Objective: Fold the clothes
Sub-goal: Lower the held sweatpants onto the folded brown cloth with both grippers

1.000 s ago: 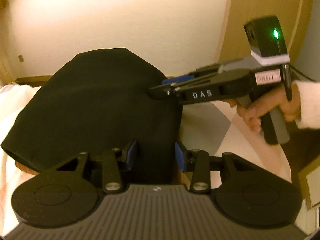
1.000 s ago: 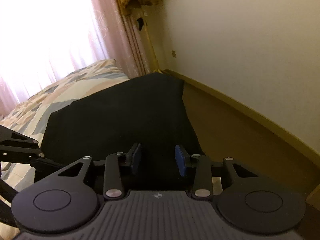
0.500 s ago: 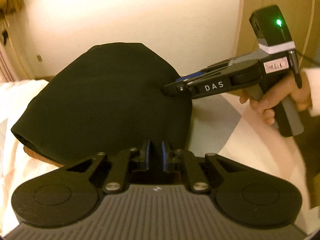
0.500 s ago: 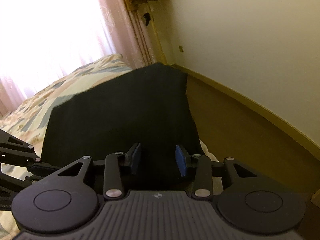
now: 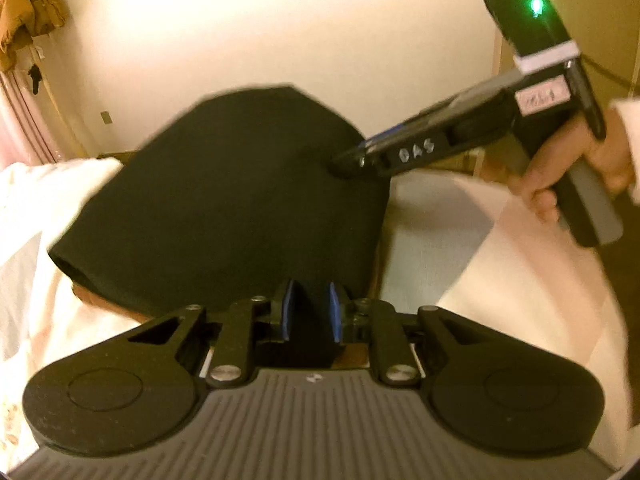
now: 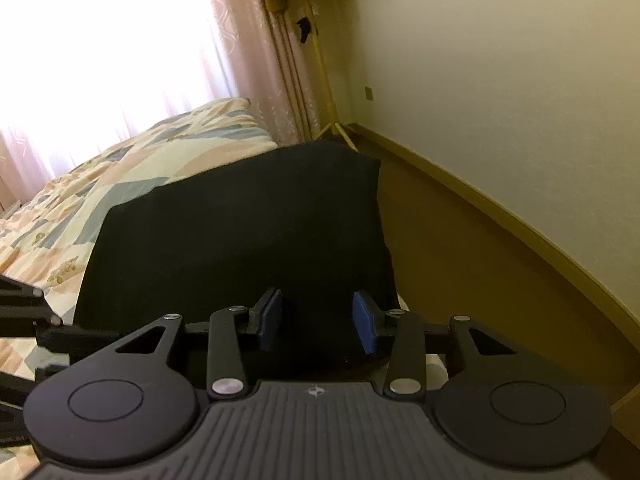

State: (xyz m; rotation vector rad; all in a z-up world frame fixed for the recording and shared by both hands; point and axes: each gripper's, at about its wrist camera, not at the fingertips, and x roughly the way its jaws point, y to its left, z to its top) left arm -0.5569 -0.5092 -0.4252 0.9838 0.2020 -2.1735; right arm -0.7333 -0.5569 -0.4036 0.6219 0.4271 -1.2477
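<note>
Patchwork bedding (image 6: 132, 184) lies under the work area, with a cream wall (image 6: 500, 100) and pink curtains (image 6: 248, 52) beyond. Black garment (image 5: 224, 208) is spread directly ahead of both claws. Left gripper (image 5: 310, 316): jaws narrowed, a fold of black cloth between the blue pads; contact with the pads cannot be confirmed. Right gripper (image 6: 316, 322): jaws apart, the garment's near edge lying between and under them. From the left wrist view, the right gripper's tips (image 5: 348, 166) touch the garment's right edge.
</note>
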